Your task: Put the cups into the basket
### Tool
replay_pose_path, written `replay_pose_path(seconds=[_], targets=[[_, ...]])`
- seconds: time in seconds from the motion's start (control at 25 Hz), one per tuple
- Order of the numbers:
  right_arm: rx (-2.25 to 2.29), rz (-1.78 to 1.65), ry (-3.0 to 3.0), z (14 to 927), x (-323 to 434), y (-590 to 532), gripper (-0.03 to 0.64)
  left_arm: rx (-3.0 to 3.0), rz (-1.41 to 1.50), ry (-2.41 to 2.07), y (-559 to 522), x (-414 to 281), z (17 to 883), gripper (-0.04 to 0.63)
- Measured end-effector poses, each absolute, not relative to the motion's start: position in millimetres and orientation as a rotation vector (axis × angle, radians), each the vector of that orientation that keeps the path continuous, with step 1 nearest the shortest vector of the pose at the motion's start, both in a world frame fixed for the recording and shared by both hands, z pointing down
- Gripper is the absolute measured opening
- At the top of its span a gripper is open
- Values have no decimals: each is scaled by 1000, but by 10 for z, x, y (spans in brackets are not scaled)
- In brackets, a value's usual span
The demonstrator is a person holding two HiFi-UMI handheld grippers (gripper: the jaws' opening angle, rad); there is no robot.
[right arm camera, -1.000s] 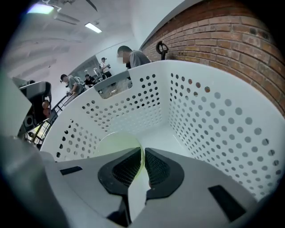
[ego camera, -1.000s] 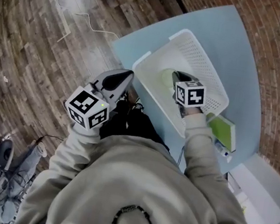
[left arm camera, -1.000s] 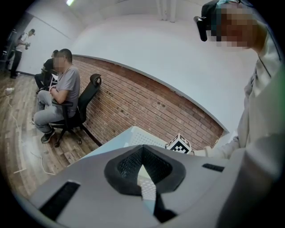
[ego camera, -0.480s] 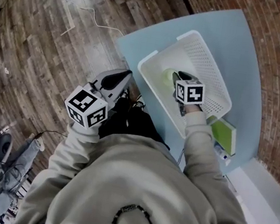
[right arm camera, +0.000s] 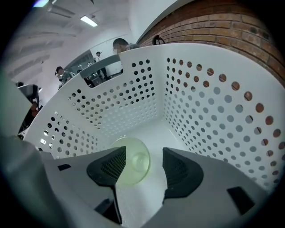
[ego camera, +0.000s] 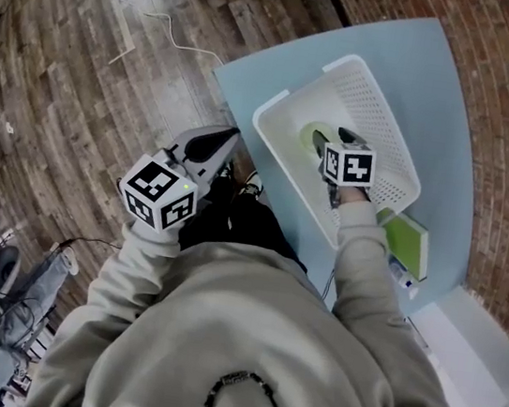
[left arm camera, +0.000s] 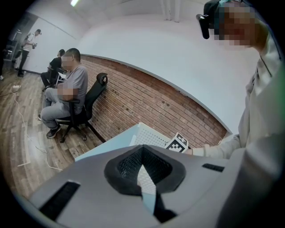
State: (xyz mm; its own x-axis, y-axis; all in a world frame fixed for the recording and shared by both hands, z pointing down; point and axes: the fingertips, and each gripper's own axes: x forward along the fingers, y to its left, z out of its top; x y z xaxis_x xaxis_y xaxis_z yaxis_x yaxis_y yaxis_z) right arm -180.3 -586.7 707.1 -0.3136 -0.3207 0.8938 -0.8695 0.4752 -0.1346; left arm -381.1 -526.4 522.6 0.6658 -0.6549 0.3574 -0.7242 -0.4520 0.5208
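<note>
The cup (right arm camera: 133,165) lies on the basket's (right arm camera: 133,93) floor between the right gripper's (right arm camera: 143,162) jaws. These have just been opening and stand wide, not pressing it. It is pale green, translucent, tipped on its side. The left gripper's (left arm camera: 141,156) jaws are pressed together, empty.

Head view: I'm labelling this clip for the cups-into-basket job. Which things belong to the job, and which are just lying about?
Job:
- white basket
- pale green cup, lying in it
- right gripper, jaws just opened, cup loose between them

Lying about:
- green flat item beside the basket
- left gripper, shut and empty, off the table
</note>
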Motion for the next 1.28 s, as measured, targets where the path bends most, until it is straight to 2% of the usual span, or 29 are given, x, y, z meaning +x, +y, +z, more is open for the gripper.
replay_pose_path(seconds=[0.32,0.52,0.68,0.84,1.08,1.28], targets=[[1054,800,-1886,6763,-1812,-5906,249,2264,101,-1044,-5260,-3813,5005,-3],[1117,780,-1993,6221,-1852,-5926,240,2325,80,-1014,-5234,-3753,4709,-3],[1187,756,-2171,5542,-1905,-5907,139,2393,65,-994,-5231,-3670,4415,-3],[1288,629,-2291,4815,-1867,-5820,72,2475,44,-962,-5245,-3531,4099,-3],[1384,548,-2473,3853,-1807,-5511,15,2587,10,-909,-5204,-3253,3681,-3],[1417,472,-2565,3294,-1749,-5258,12,2657,-8,-840,-5128,-2959,3456,-3]])
